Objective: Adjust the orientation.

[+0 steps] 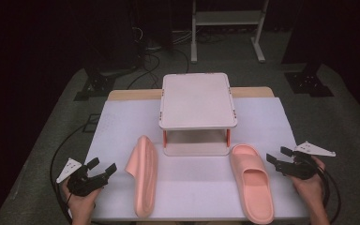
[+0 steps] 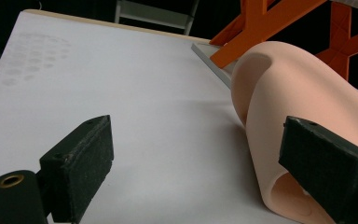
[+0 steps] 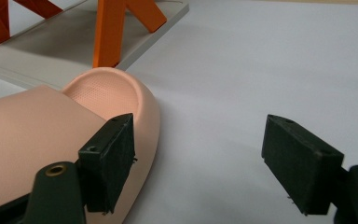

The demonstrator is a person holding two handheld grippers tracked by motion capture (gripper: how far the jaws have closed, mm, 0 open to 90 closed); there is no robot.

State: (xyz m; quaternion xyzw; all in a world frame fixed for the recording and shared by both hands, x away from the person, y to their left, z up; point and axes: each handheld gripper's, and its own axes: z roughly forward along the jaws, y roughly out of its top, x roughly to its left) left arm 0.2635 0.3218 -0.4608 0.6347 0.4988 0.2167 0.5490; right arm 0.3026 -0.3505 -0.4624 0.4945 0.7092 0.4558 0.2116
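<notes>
L gripper (image 1: pixel 104 168) jaws apart, empty, just left of pink slipper on its side (image 1: pixel 143 180). R gripper (image 1: pixel 278 157) also released, nothing held, just right of upright slipper (image 1: pixel 253 180). Both lie on white table (image 1: pixel 197 183), in front of small rack (image 1: pixel 197 101).

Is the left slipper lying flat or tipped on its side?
Tipped on its side: the left slipper stands on its edge, while the right slipper lies sole-down, strap up.
</notes>
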